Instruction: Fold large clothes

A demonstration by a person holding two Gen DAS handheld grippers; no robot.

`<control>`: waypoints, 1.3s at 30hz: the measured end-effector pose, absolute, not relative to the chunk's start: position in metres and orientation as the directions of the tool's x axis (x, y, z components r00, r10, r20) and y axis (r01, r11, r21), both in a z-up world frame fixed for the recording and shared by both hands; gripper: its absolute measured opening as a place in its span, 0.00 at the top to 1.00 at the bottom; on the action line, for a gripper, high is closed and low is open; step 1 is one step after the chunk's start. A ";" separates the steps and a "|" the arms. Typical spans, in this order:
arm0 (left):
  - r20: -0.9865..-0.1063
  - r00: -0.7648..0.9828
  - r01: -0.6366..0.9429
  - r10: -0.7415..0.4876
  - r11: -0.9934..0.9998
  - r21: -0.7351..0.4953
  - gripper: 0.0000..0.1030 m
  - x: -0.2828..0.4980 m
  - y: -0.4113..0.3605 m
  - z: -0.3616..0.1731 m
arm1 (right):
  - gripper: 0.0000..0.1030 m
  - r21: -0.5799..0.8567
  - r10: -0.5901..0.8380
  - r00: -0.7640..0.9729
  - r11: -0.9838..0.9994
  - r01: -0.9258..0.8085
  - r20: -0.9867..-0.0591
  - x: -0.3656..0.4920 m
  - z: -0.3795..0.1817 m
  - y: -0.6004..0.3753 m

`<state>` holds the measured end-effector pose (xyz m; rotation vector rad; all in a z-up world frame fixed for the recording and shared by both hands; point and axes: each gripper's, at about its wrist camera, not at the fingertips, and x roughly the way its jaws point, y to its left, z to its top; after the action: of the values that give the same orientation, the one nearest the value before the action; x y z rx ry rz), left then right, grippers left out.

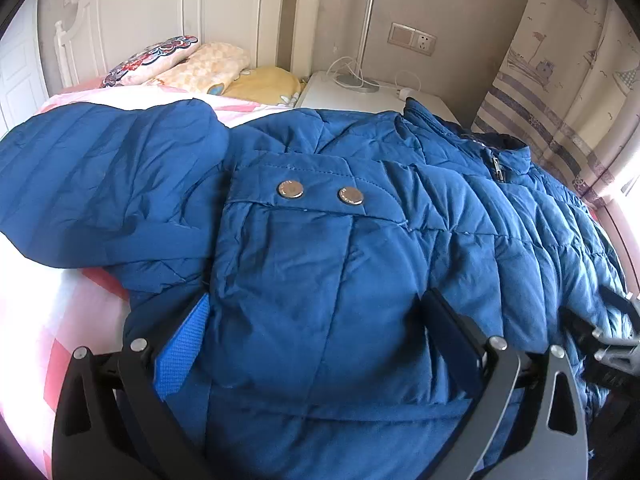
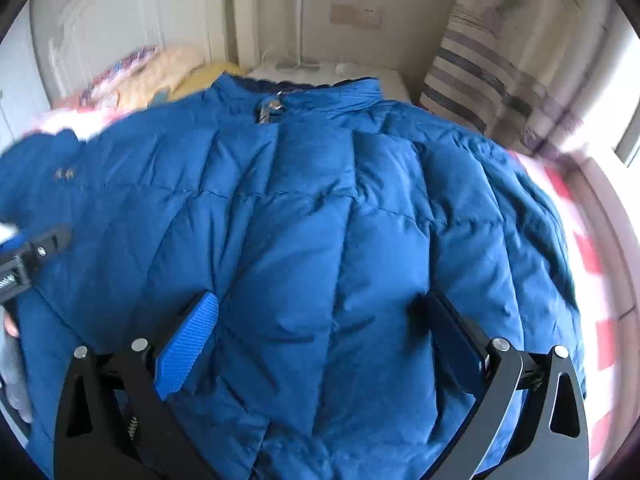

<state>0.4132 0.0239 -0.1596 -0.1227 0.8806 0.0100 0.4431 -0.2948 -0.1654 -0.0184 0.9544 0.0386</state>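
right wrist view blurs the jacket [image 2: 320,220]; both tongs [image 1: 316,320] [image 2: 316,320] spread wide, gripping nothing.

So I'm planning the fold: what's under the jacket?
The jacket lies on a pink-and-white checked bedsheet, visible round its edges. Anything beneath its middle is covered.

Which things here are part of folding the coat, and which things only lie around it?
For the job: blue padded jacket, left gripper, right gripper, bed.

Just lying about: pillows, lamp, nightstand, curtain, wall socket.
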 end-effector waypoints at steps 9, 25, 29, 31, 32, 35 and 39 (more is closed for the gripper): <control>-0.770 0.636 -0.060 -0.048 0.992 -0.111 0.02 0.414 0.025 -0.160 | 0.04 0.016 0.004 0.606 1.000 0.016 -0.796 0.402 -0.176 -0.314; -0.581 0.812 -0.381 -0.056 0.704 -0.599 0.03 0.349 0.268 -0.112 | 0.04 0.026 0.011 0.620 1.000 0.016 -0.785 0.399 -0.173 -0.316; -0.572 0.819 -0.447 -0.051 0.568 -0.691 0.03 0.342 0.344 -0.126 | 0.04 0.027 0.011 0.621 0.999 0.017 -0.784 0.399 -0.174 -0.316; -0.565 0.823 -0.459 -0.058 0.518 -0.722 0.03 0.350 0.370 -0.131 | 0.04 0.031 0.014 0.621 0.999 0.016 -0.783 0.399 -0.174 -0.316; -0.559 0.828 -0.459 -0.049 0.512 -0.726 0.03 0.354 0.378 -0.129 | 0.04 0.032 0.015 0.622 0.999 0.016 -0.783 0.399 -0.174 -0.316; -0.569 0.822 -0.490 0.007 0.518 -0.701 0.35 0.367 0.392 -0.121 | 0.04 0.040 0.021 0.623 0.999 0.016 -0.782 0.398 -0.174 -0.317; -0.509 0.860 -0.407 -0.036 0.553 -0.727 0.94 0.371 0.373 -0.101 | 0.04 0.101 0.064 0.642 0.995 0.020 -0.764 0.396 -0.171 -0.324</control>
<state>0.3712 0.3732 -0.1012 -0.9693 0.5076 0.2305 0.3959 -0.3244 -0.1710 0.1034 0.8735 0.0252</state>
